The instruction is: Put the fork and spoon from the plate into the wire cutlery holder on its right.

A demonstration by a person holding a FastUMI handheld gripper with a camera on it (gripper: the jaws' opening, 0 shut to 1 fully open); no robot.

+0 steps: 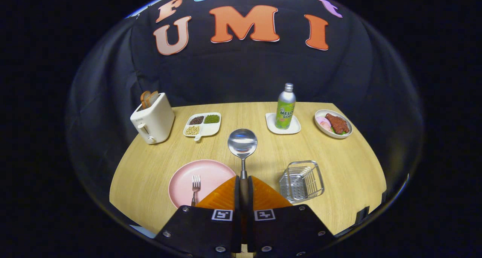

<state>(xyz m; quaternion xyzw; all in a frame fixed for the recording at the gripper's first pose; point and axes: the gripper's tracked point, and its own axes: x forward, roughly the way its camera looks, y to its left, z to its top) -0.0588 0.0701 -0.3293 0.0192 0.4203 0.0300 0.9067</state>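
The gripper [243, 186] is raised above the table, its two fingers [226, 196] pressed together on the handle of the spoon [242, 143], whose bowl stands out ahead of the fingertips

Toaster [152, 121], divided snack tray [202, 124], soda bottle [285, 106] on coaster [295, 128], meat dish [333, 124].

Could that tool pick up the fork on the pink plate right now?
Probably not yet. The tool is shut on the spoon, so its fingers are occupied. The fork lies uncovered on the pink plate, just left of the fingers.
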